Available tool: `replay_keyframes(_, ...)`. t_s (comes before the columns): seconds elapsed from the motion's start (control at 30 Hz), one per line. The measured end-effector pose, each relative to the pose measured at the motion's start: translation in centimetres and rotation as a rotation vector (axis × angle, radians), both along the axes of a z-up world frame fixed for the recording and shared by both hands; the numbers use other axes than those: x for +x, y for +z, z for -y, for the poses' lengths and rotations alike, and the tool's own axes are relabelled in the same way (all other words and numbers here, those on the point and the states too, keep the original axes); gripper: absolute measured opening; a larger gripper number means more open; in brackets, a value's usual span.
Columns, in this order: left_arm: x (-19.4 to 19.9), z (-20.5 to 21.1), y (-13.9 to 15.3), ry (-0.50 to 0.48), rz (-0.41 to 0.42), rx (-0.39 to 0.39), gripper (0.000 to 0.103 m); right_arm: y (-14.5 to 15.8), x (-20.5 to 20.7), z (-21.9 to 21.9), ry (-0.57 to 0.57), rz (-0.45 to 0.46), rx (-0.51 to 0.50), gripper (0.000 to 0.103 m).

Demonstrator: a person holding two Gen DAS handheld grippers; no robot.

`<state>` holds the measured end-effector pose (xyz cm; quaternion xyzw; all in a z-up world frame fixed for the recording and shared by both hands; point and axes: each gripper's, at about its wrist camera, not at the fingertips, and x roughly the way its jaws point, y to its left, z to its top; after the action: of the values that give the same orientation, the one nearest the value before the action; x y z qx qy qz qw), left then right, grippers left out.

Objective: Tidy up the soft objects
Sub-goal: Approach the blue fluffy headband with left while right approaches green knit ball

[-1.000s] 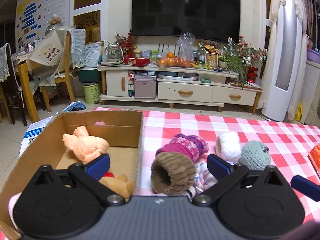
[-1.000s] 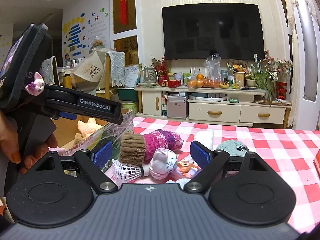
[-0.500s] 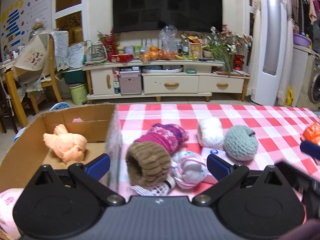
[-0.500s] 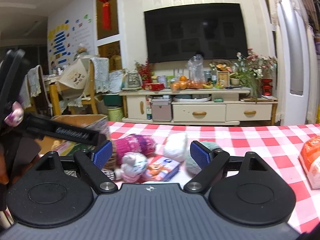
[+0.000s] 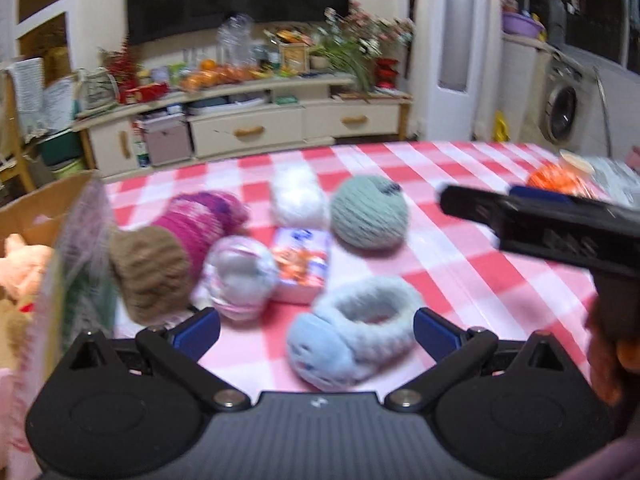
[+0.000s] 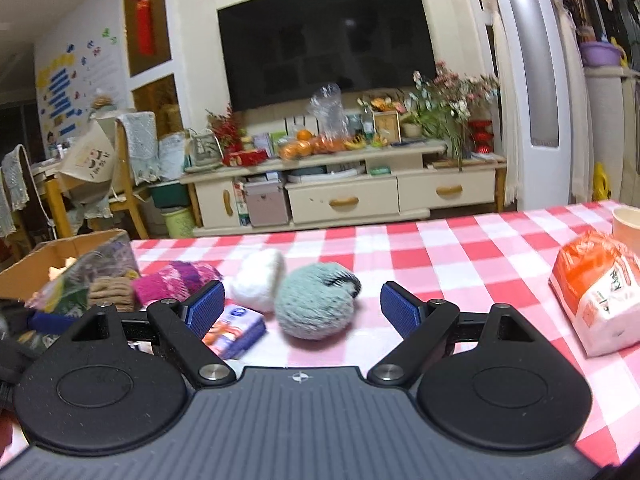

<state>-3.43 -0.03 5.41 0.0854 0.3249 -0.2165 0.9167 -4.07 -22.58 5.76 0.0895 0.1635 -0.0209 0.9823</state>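
My left gripper point(image 5: 316, 330) is open, and a pale blue fluffy earmuff point(image 5: 352, 340) lies on the checked cloth between its fingers. Beyond it lie a pink-and-brown knitted mitten point(image 5: 176, 248), a pastel yarn ball point(image 5: 238, 276), a white fluffy ball point(image 5: 296, 196) and a grey-green knitted ball point(image 5: 370, 212). My right gripper point(image 6: 303, 310) is open, with the grey-green ball point(image 6: 316, 306) between its fingers and the white ball point(image 6: 260, 280) just left of it. The cardboard box point(image 5: 28, 216) at the left holds a peach plush toy point(image 5: 20, 260).
A small tissue pack point(image 5: 302, 266) lies among the soft things. An orange-and-white bag point(image 6: 596, 292) and a paper cup point(image 6: 628, 226) stand at the right of the table. The right gripper's body point(image 5: 552, 224) crosses the left wrist view. A TV cabinet point(image 6: 344, 192) stands beyond the table.
Both grippers have swung to the right, away from the box. The earmuff has come between the left fingers and the grey-green ball between the right fingers.
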Motion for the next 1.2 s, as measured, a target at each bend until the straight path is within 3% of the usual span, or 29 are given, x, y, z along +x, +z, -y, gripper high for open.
replay_keyframes(0.5,1.4,3.1,-2.3,0.001,-0.063,0.032,0.102,-2.4,6.4,0.5,0.040,-0.118,0.023,0.103)
replay_keyframes(0.87,2.7,3.5,-3.0,0.027,-0.097,0.030,0.101,-4.5,10.3,2.2,0.044,-0.178,0.123,0.103)
replay_keyframes(1.03,3.1,3.7,-3.3,0.031,-0.110,0.037,0.093,-4.8,11.6,2.4,0.065,-0.186,0.078,0.103)
replay_keyframes(1.2,3.5,3.5,-3.3,0.048,-0.125,0.027,0.083,-5.6,12.7,3.1,0.064,-0.210,0.121,0.103)
